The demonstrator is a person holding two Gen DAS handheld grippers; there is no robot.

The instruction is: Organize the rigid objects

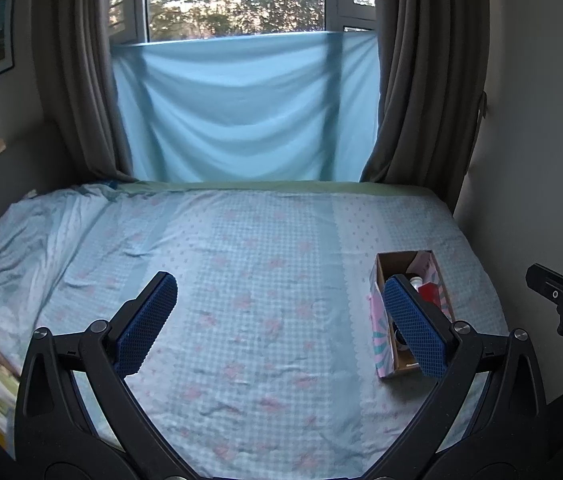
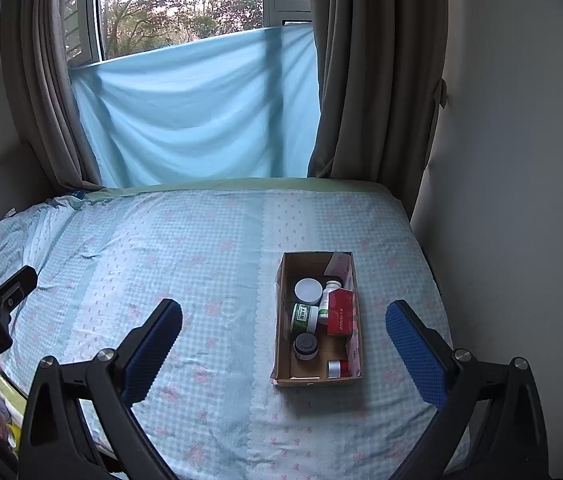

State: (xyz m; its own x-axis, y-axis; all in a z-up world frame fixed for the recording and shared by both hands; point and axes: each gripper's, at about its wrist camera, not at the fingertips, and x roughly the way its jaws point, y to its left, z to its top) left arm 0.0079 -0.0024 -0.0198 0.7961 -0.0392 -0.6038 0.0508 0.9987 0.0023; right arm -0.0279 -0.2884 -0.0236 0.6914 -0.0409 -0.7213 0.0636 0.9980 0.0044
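My left gripper (image 1: 281,320) is spread wide above the bed (image 1: 241,280), its blue pads holding nothing and touching nothing. My right gripper (image 2: 285,340) is spread just as wide and also empty, hovering over the checked sheet with the cardboard box (image 2: 283,320) showing between its fingers, clear of both pads.

The box lies on the right side of the bed, near the wall. Inside it I see a white-lidded jar (image 2: 308,290) toward the far end, a green-labelled jar (image 2: 304,317) lying on its side just below it, a dark-lidded jar (image 2: 306,345) nearer me, a red carton (image 2: 340,314) leaning along the right wall over a white bottle (image 2: 326,300), and a small red and silver container (image 2: 337,368) in the near right corner.

From my left camera, my right finger partly hides the box.
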